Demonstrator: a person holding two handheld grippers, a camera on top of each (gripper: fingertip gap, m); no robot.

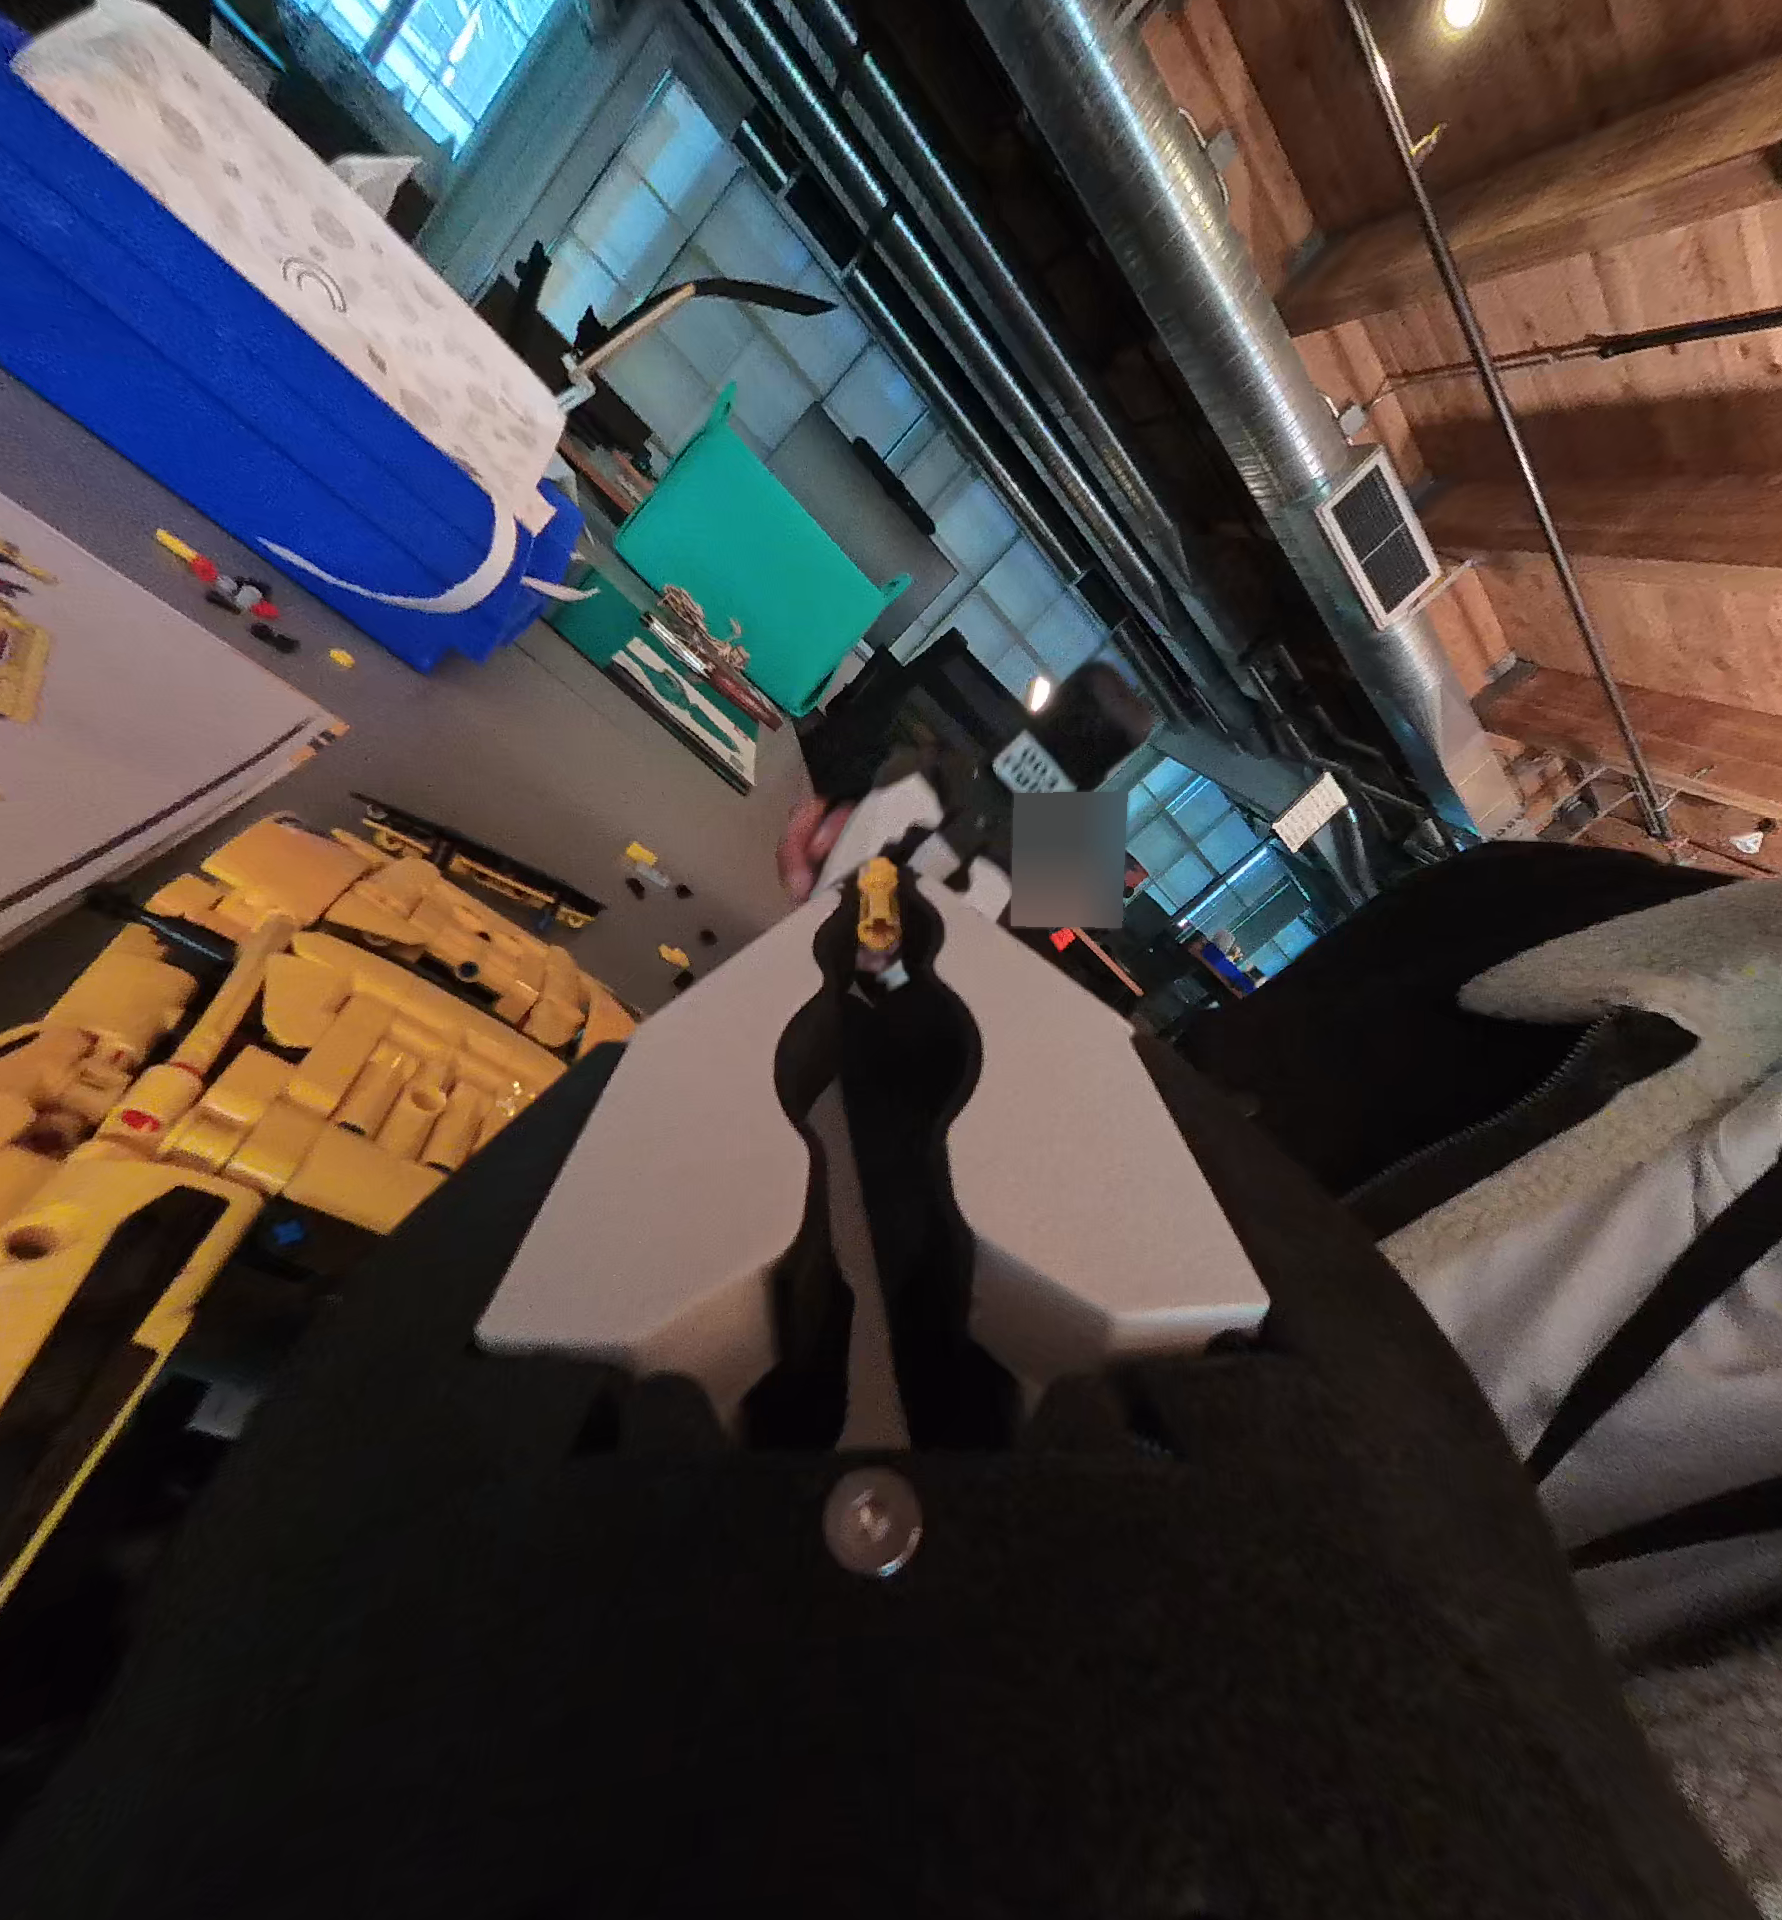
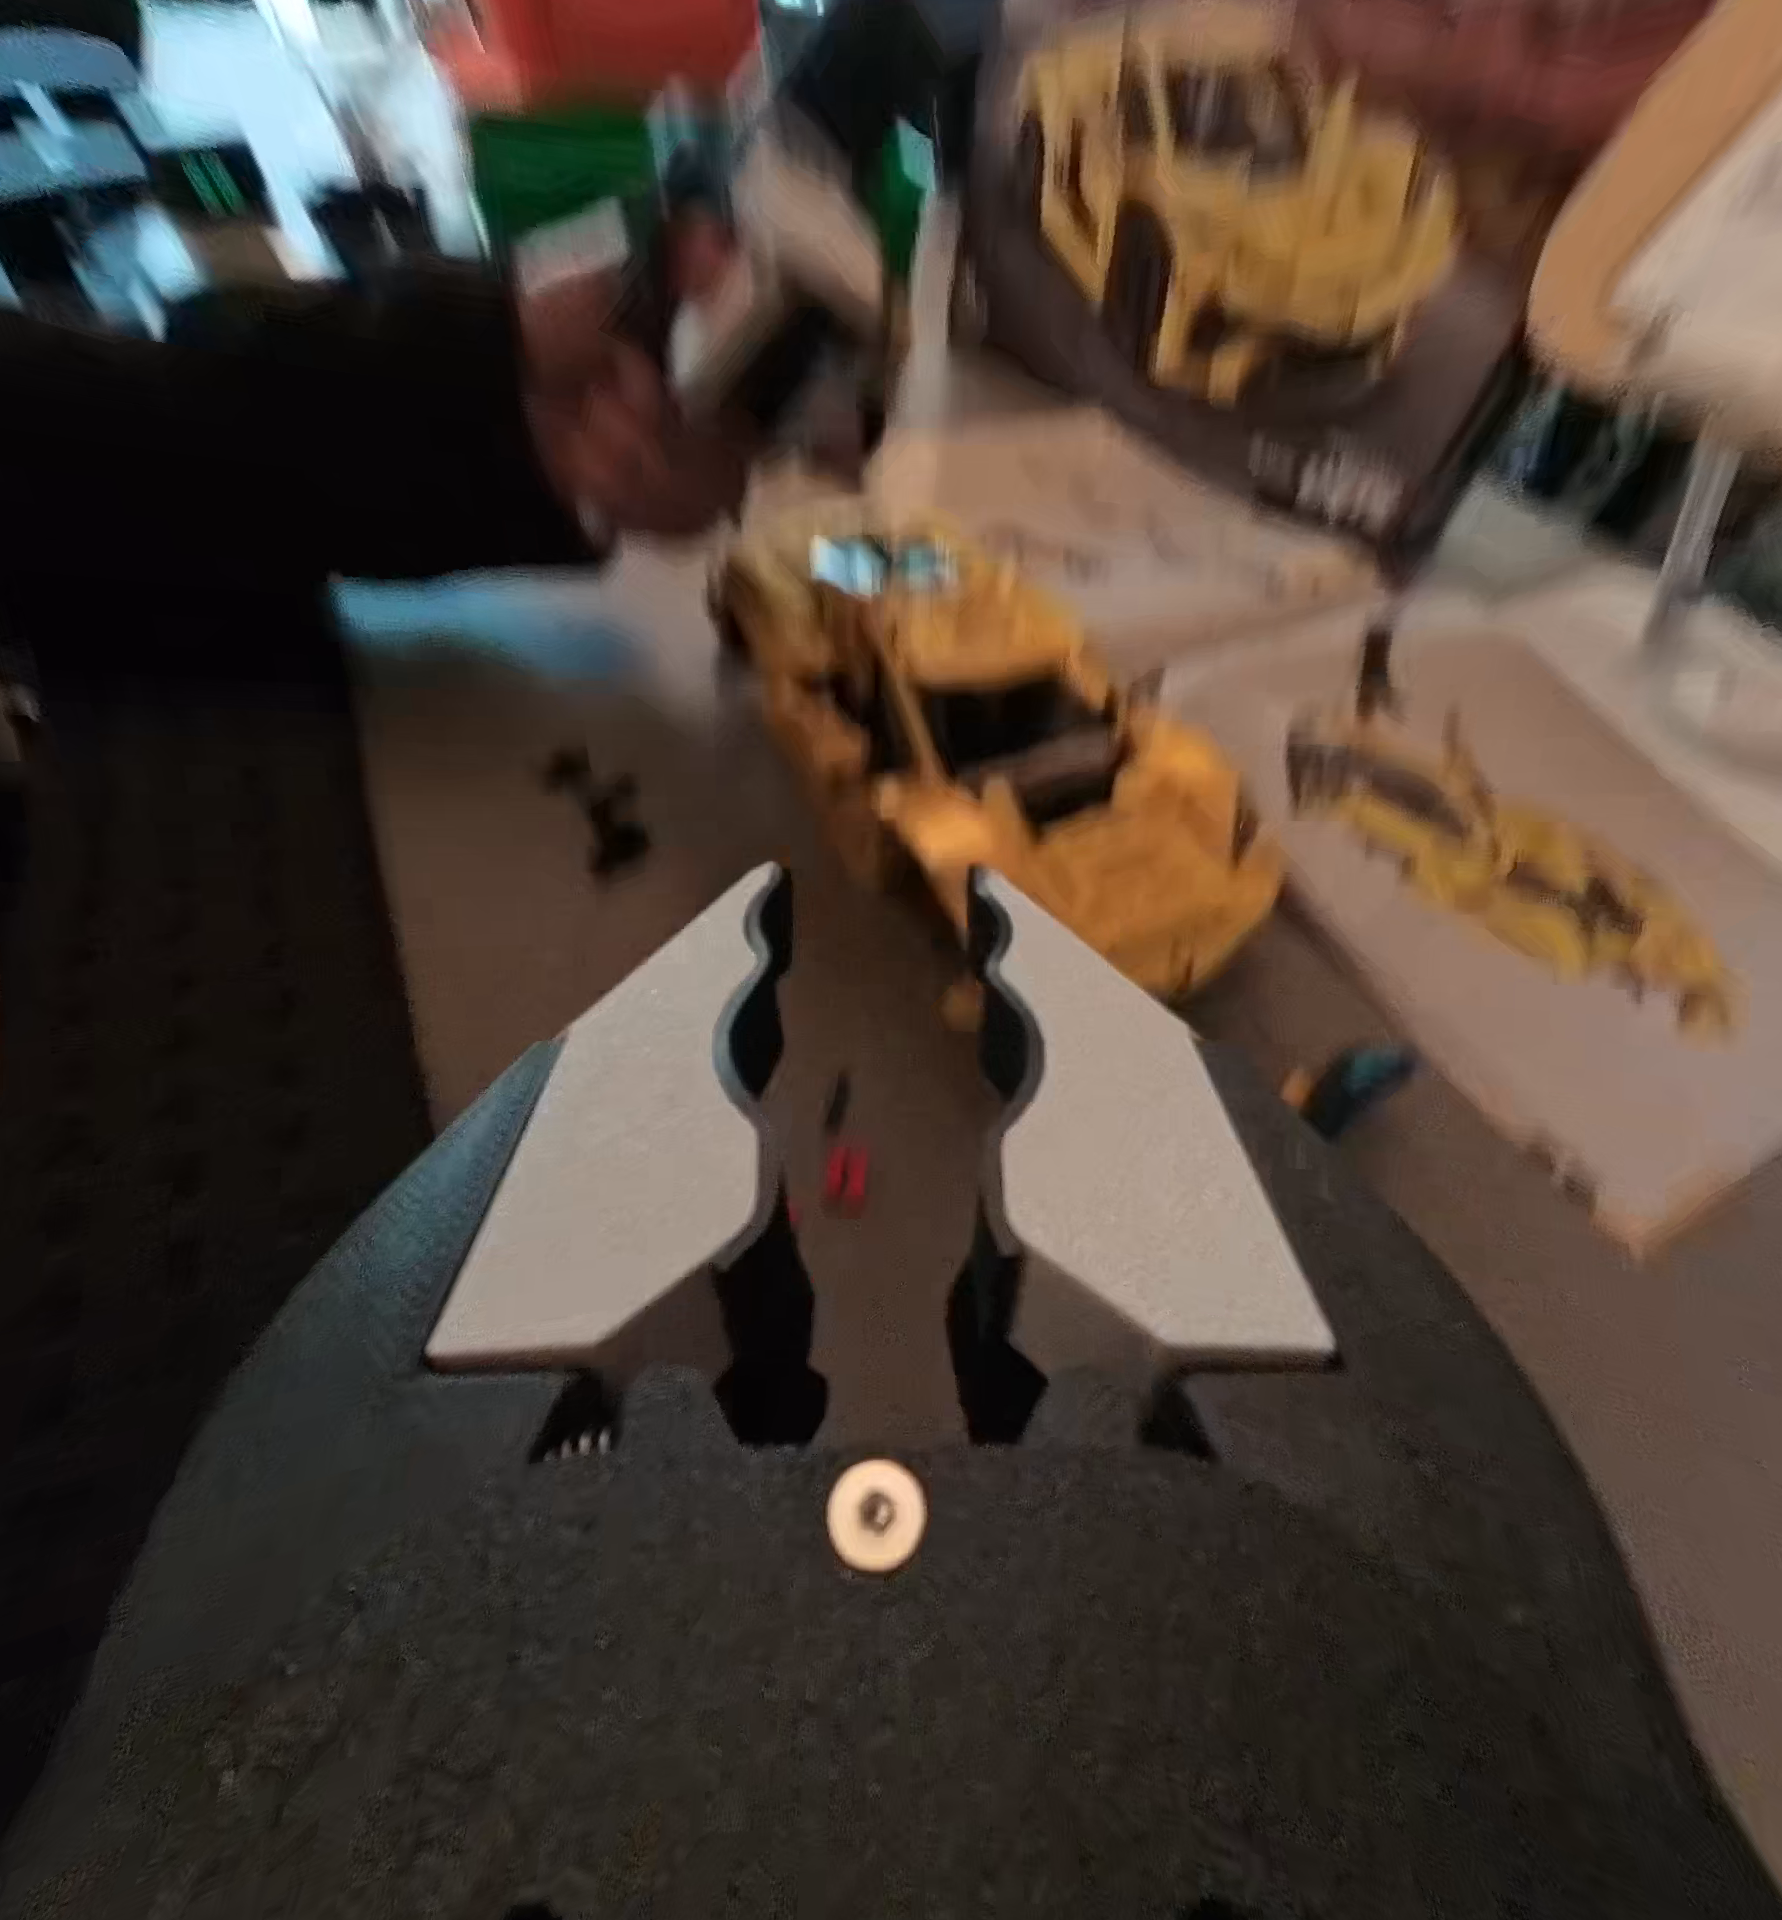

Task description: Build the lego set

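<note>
Yellow lego model (image 2: 1022,769) blocks ahead; bare table (image 2: 513,914) left, loose pieces (image 2: 596,800) scattered.

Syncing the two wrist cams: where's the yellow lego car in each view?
Left wrist view: lego car fills the lower left, beside the closed left claw, which pinches a small yellow piece.
Right wrist view: car sits at centre, blurred, just beyond the open right claw.
Shared landmark: the instruction booklet lying next to the car.

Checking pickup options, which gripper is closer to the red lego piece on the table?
Right. The right gripper hangs open just above the red piece; the left gripper, raised, holds a yellow piece.
</note>
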